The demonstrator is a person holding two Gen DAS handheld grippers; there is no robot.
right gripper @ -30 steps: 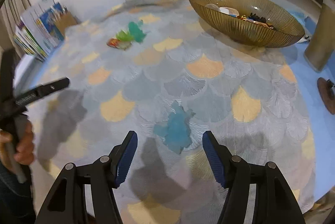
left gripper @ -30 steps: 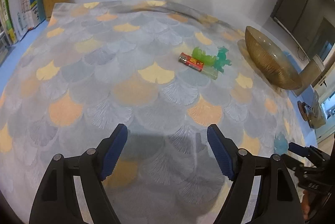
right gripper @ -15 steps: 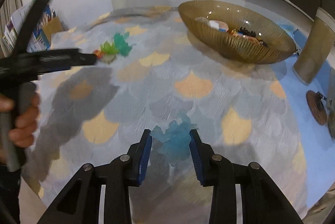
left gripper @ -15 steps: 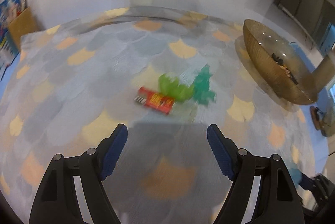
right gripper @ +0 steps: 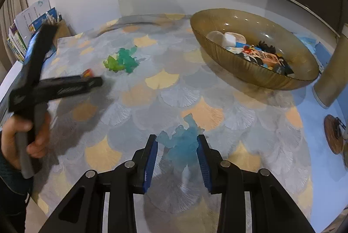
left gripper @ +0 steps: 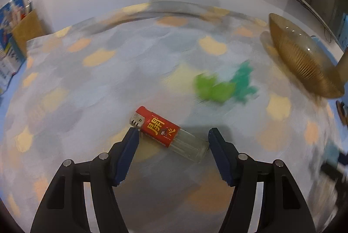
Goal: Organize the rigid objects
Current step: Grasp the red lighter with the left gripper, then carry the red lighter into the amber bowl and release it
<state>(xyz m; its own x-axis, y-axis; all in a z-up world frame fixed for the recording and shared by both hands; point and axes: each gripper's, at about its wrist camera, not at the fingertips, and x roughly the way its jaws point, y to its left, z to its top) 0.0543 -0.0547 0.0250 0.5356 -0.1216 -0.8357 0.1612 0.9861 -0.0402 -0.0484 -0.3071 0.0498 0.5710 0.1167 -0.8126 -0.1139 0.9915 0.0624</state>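
— Start on the left: what's that left claw [left gripper: 171, 141] up to?

— Its jaws have just been narrowing, with the lighter [left gripper: 168, 137] lying crosswise between them on the desk [left gripper: 91, 102], but the pads aren't pressing yet. I'd guess it's light, hard and slick plastic; best pinched across the red-labelled middle so it can't pivot.

— Anything crowding it?

— The green dinosaur [left gripper: 208, 89] and teal dinosaur [left gripper: 243, 80] sit just beyond it, clear of the jaws.

— And the right side?

— The right claw [right gripper: 177, 150] has just closed and is clamped on the blue dinosaur [right gripper: 182, 143] at its body. It looks like stiff, light, knobbly plastic, so it should hold.

— Where does it go?

— Probably the amber bowl [right gripper: 217, 50] at the far right, already holding odds and ends. Open desk lies between.
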